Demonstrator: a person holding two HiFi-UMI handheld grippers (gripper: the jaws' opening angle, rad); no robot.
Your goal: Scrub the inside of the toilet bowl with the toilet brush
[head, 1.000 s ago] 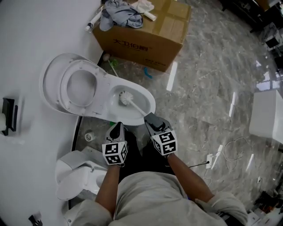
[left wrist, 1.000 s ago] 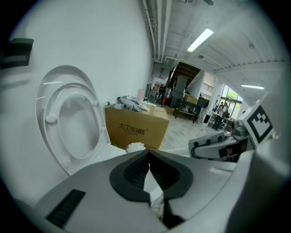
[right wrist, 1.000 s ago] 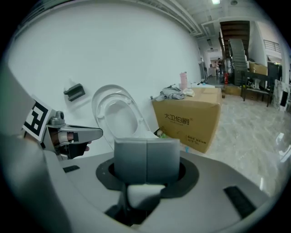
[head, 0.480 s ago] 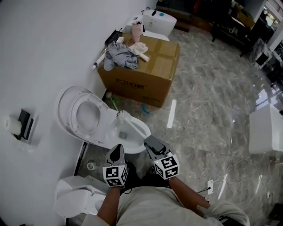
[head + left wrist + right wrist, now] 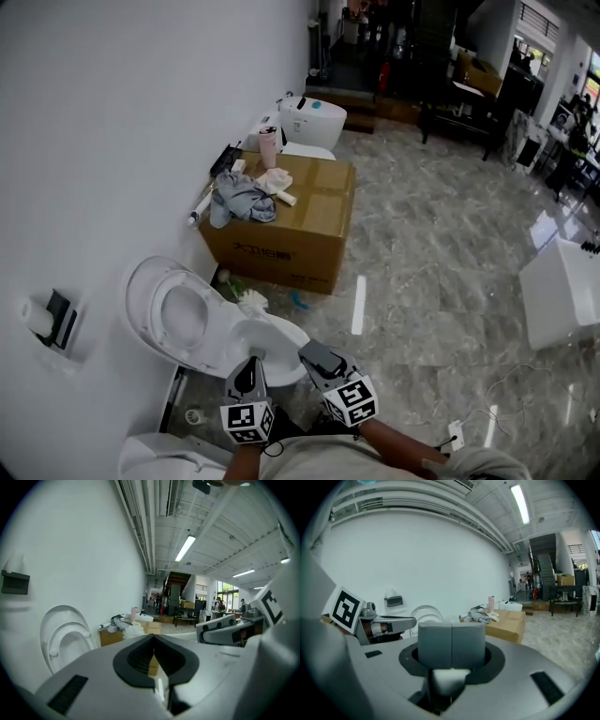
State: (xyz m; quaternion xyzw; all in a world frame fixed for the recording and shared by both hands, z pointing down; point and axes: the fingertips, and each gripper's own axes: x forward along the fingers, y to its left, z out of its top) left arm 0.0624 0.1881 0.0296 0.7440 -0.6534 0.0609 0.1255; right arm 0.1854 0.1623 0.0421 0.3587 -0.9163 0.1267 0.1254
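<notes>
The white toilet [image 5: 281,330] stands by the wall with its lid and seat [image 5: 178,314] raised. The toilet brush has its white bristle head [image 5: 251,300] up at the bowl's far rim. My right gripper [image 5: 307,353] is shut on the brush's white handle [image 5: 450,679], which shows under its grey pads [image 5: 440,644]. My left gripper [image 5: 249,362] hovers beside it over the bowl's near rim, jaws shut on nothing. In the left gripper view the dark pads [image 5: 140,654] meet, with the brush head [image 5: 134,629] and the raised lid [image 5: 65,639] beyond.
A cardboard box [image 5: 281,230] with rags [image 5: 239,202] and a pink cup [image 5: 270,145] stands just past the toilet. A green-handled brush [image 5: 234,281] lies on the floor by the box. A paper holder [image 5: 56,319] hangs on the wall. Another toilet [image 5: 164,459] sits at the lower left.
The head view has tilted up, so toilet and grippers sit lower in frame. The brush head has moved from inside the bowl to its far rim. Both grippers stay shut.
</notes>
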